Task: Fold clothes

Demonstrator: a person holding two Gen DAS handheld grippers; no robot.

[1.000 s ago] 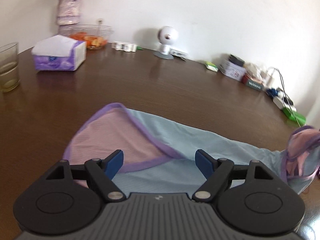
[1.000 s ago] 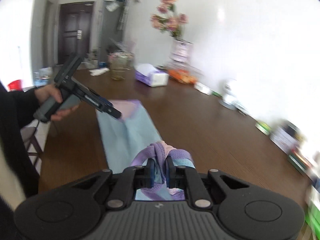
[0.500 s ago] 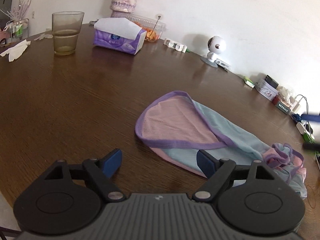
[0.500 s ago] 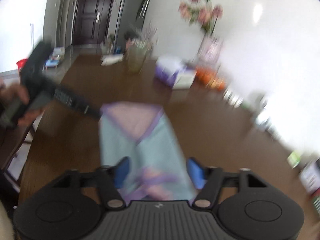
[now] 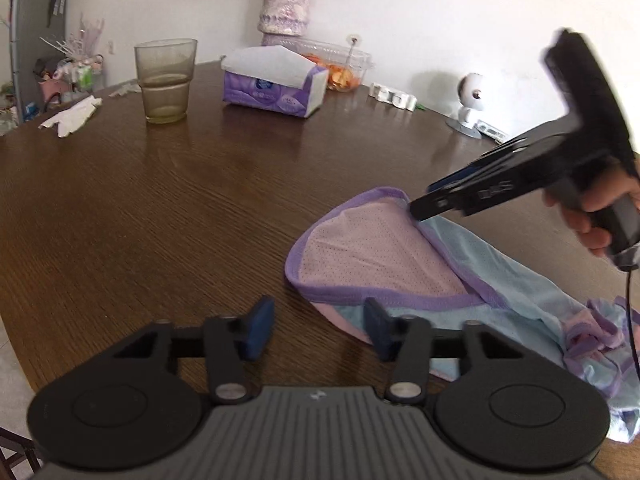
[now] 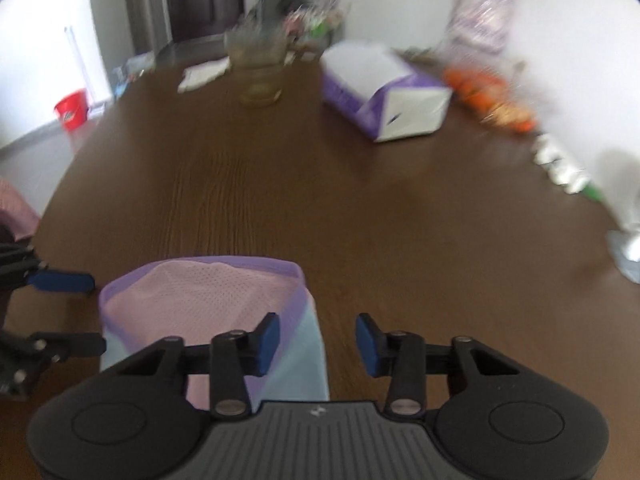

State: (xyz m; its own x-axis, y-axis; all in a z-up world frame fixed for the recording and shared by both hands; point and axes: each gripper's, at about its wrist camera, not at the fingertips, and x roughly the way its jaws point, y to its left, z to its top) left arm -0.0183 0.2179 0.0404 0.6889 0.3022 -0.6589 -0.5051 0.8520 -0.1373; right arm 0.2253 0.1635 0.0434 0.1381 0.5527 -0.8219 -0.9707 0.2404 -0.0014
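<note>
The garment [image 5: 400,252], pale blue with a pink mesh panel and purple trim, lies flat on the brown table [image 5: 160,208]; in the left wrist view it fills the 3 to 5 o'clock part, its far end bunched at 4 o'clock. The left gripper [image 5: 318,326] hangs low over the garment's near edge. Its jaws are apart and closing, with bare table between them; only the right blue pad overlaps the cloth's pink edge. The right gripper [image 6: 318,338] sits over the garment's trimmed corner, its jaws apart and closing too, the corner under the left pad, nothing clamped. In the left wrist view a hand [image 5: 600,216] holds it at 3 o'clock, the tips reaching the purple trim. Farther off, toward 12 o'clock, stand a glass [image 5: 166,80], a tissue box [image 5: 276,84] and a vase [image 5: 286,8]; a small white camera [image 5: 472,98] stands at 2 o'clock.
</note>
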